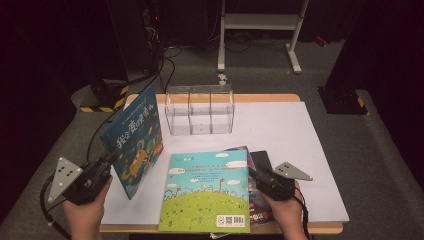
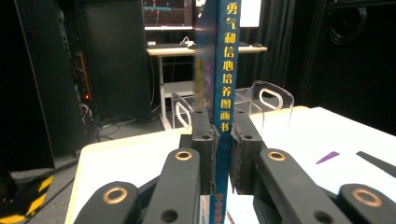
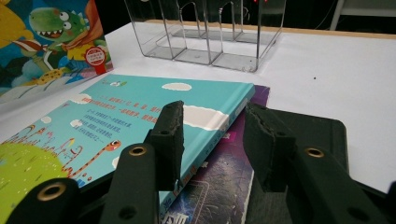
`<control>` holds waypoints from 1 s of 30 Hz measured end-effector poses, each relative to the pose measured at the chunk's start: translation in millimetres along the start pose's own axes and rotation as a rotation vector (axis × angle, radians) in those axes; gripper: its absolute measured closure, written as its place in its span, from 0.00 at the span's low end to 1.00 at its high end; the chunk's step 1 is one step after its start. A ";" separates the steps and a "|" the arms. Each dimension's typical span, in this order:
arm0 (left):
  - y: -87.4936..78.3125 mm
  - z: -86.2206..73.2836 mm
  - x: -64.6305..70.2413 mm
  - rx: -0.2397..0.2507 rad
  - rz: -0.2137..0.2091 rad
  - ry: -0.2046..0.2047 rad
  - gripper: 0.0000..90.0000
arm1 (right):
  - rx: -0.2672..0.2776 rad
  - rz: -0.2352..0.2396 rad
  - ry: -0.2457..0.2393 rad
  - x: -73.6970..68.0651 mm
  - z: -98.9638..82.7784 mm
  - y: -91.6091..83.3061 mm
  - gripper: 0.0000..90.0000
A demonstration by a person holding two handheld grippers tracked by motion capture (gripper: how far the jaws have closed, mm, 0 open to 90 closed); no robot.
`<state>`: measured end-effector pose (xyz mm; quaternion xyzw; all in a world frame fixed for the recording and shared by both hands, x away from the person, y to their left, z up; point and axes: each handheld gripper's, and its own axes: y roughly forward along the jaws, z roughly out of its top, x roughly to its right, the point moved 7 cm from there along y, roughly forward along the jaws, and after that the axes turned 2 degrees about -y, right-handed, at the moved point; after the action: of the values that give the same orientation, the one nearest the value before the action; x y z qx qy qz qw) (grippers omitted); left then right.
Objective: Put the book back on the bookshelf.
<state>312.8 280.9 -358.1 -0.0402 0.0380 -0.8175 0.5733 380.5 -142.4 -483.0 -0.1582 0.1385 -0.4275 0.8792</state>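
Item: blue picture book (image 1: 134, 139), hardback, cover showing a green dinosaur and large pale characters; blue spine with yellow characters. Stands upright on its lower edge near the worktop's (image 1: 290, 150) left edge, cover facing right. Held at the spine by the left gripper (image 2: 220, 135), whose fingers (image 2: 202, 149) are clamped on it from both sides.

Step in hand, as judged: book lifted on end and ready for filing in the clear divided rack (image 1: 200, 110) at the middle of the worktop's far edge. The next move calls for carrying the book forward and right, keeping it vertical, lining the spine with one slot and lowering it between the dividers without knocking the light rack.

Adjacent: turquoise-and-green picture book (image 1: 207, 192), flat at the near edge, lying on a purple book (image 3: 219, 186) and a black one (image 3: 308, 126). Right gripper (image 3: 212, 140) sits low over this stack, fingers partly apart, gripping nothing.
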 end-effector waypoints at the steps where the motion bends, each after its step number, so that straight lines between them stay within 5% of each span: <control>1: -0.7 -0.4 -0.9 -0.001 -0.004 0.000 0.91 | 0.002 0.001 0.001 0.2 0.6 0.1 0.64; 11: -9.3 -6.7 -8.1 -0.022 -0.059 -0.004 0.90 | 0.018 0.012 0.019 3.5 6.1 0.4 0.64; 19: -19.3 -10.3 -15.8 -0.038 -0.062 -0.034 0.86 | 0.008 0.043 0.004 -5.6 8.9 11.3 0.64; 30: -7.0 -16.2 -8.4 -0.040 -0.087 -0.036 0.84 | 0.016 0.035 0.010 -2.8 11.1 10.8 0.63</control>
<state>307.4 291.5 -373.6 -0.0677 0.0423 -0.8397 0.5371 390.7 -132.0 -476.8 -0.1467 0.1423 -0.4139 0.8871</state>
